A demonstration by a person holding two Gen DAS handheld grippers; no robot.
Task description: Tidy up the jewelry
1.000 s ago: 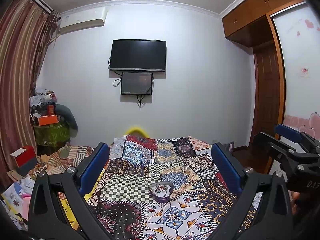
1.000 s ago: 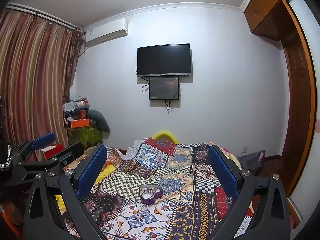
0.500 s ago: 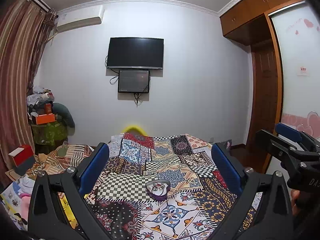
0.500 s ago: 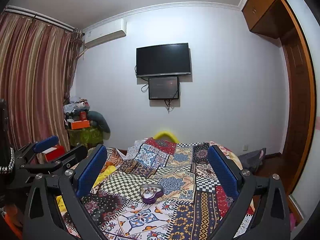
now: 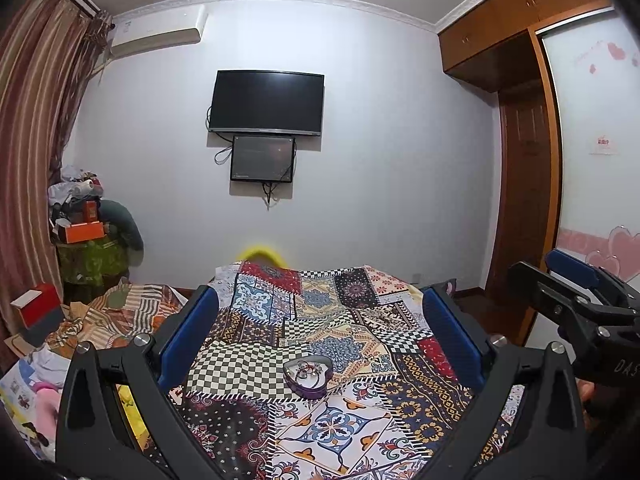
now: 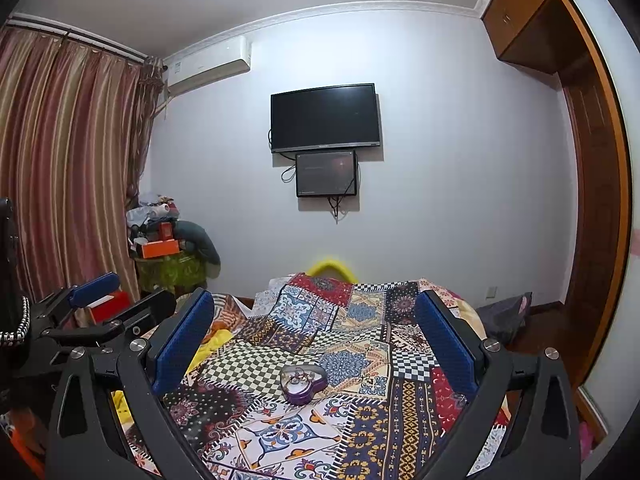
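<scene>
A purple heart-shaped tin lies open on the patchwork bedspread, with small jewelry pieces inside it. My left gripper hovers above the bed, open, blue pads wide apart, the tin below and ahead between them. In the right wrist view the tin sits the same way in front of my right gripper, which is also open and holds nothing. Each gripper shows in the other's view: the right gripper at the right edge, the left gripper at the left.
Two dark screens hang on the far wall. Striped curtains and a pile of boxes and clothes fill the left. A wooden wardrobe stands at the right. A yellow object peeks over the bed's far end.
The left wrist view has drifted slightly, so the tin and screens slid a little left and up. The right wrist view has hardly changed. Both grippers stay open.
</scene>
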